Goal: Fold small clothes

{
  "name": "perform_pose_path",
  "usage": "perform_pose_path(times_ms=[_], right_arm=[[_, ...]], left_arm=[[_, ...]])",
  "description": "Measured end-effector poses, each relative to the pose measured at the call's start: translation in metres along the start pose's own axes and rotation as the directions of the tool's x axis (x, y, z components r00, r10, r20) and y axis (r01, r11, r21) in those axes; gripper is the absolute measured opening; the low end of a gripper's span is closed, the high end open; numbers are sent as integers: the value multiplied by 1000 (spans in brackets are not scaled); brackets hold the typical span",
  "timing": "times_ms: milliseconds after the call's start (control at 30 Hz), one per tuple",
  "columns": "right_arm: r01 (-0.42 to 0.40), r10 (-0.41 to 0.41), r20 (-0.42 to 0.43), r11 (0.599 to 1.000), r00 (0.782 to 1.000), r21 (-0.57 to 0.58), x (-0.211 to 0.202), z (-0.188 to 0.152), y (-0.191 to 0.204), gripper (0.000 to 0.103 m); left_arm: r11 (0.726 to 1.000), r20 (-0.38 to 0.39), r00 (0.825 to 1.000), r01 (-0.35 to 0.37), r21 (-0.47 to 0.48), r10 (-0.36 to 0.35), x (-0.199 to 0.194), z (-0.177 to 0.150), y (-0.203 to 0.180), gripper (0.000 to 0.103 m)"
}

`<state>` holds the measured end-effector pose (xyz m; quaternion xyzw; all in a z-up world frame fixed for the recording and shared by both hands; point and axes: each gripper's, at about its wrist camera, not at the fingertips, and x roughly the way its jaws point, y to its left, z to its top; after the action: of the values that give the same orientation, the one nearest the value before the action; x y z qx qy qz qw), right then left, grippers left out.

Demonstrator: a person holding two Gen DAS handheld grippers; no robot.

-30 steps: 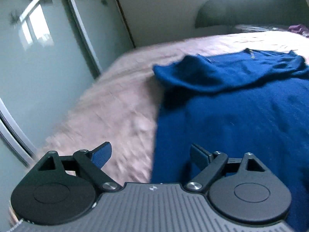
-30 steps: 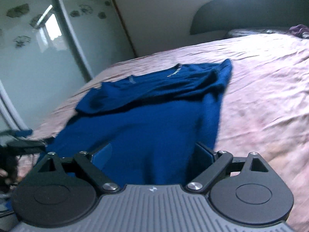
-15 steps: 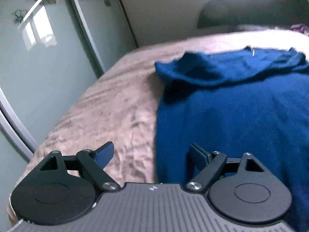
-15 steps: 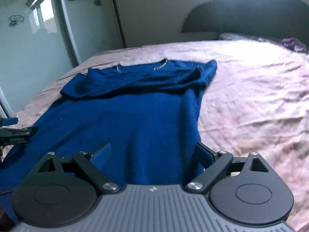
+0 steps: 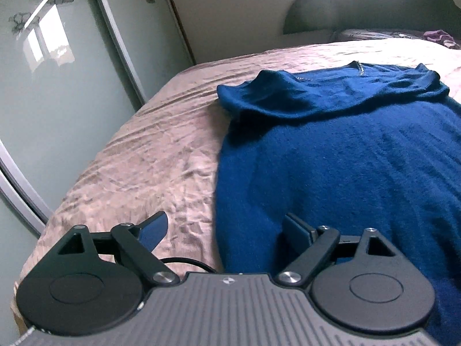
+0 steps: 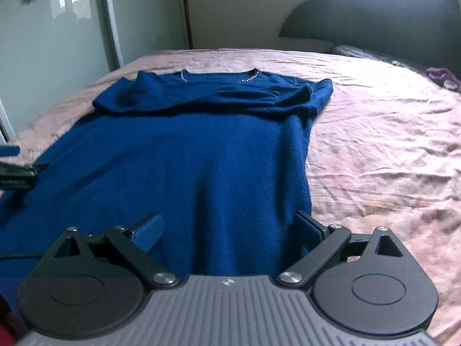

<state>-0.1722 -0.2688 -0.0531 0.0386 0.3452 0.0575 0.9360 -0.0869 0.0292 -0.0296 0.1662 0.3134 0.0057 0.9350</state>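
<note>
Flat on the wrinkled pink bedspread lies a fuzzy dark blue knit sweater, sleeves folded across its chest. Both the left hand-held gripper and right hand-held gripper hover spread, holding nothing.

Sweater flat on bed, headboard behind.

I count one blue sweater spread on one pink bedspread, and one small purple item at the far right. My two grippers, left and right, each show two spread fingers.
</note>
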Motion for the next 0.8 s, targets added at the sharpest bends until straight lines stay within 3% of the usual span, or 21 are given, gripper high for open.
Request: perform_pose_path(times_ms=[167, 367, 567, 733, 800], right_arm=[[-56, 56, 5, 998, 998, -3, -5, 0, 5, 97], [-54, 54, -8, 999, 999, -5, -6, -3, 9, 97], [-80, 78, 53, 996, 996, 33, -18, -3, 2, 97], [-93, 93, -3, 995, 996, -25, -23, -6, 5, 97], [-105, 105, -3, 994, 994, -19, -29, -7, 2, 97]], left_arm=[[1000, -17, 1000, 1, -15, -1, -4, -1, 1, 89], [1000, -13, 1000, 3, -15, -3, -9, -2, 1, 89], [1000, 4, 1000, 18, -22, -18, -18, -1, 4, 89], [1000, 31, 1000, -4, -23, 5, -33, -5, 10, 90], [999, 39, 999, -24, -27, 26, -41, -8, 16, 96]])
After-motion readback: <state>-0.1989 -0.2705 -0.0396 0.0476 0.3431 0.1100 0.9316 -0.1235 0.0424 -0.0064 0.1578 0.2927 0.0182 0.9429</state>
